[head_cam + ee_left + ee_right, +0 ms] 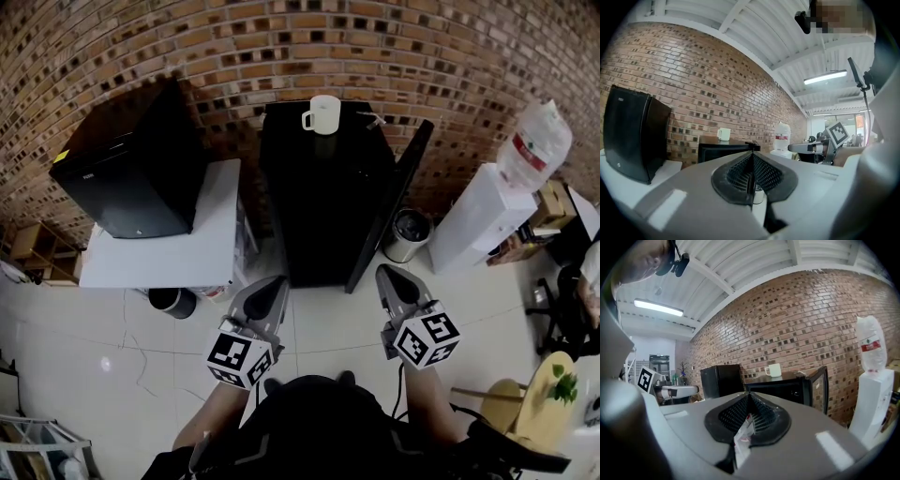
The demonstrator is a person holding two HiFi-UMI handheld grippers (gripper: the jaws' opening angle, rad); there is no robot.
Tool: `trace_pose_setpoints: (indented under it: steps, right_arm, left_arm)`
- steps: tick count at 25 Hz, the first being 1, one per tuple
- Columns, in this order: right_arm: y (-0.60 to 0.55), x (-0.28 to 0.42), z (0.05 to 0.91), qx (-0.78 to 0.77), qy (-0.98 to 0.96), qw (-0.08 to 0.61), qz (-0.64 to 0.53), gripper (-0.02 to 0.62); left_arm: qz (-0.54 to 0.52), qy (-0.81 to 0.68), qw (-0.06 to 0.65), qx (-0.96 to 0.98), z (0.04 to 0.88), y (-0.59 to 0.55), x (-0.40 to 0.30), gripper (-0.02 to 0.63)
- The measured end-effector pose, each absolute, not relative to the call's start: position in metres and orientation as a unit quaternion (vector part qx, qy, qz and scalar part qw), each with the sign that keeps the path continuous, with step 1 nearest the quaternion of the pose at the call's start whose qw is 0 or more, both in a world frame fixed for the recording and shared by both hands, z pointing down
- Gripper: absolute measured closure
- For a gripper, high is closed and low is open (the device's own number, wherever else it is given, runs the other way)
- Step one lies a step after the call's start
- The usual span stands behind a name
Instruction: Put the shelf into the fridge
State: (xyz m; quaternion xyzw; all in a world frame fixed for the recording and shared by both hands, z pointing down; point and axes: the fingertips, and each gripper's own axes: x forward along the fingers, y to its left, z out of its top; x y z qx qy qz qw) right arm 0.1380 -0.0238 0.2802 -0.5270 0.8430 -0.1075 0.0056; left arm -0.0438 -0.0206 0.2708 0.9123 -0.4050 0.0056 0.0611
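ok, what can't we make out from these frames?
Shelf: in no view.
Fridge interior: head view sees only its top and open door; in both gripper views too dark.
Mug contents: too small in every view.
White slip at the right gripper's shut jaws: blurred, unidentifiable.

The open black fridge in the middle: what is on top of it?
A white mug stands on the fridge, toward the brick wall. A small thing right of it is too blurred to name.
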Motion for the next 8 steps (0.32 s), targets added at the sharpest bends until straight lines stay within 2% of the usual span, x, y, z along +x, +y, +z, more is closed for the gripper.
trace_pose_setpoints:
  steps: [8]
  right_arm:
    - [-0.031, 0.143, 0.279, -0.536, 0.837, 0.002, -0.109, 0.591]
  left_arm:
    - [0.000, -0.428, 0.080, 0.900, 0.278, -0.037, -0.064, 0.612]
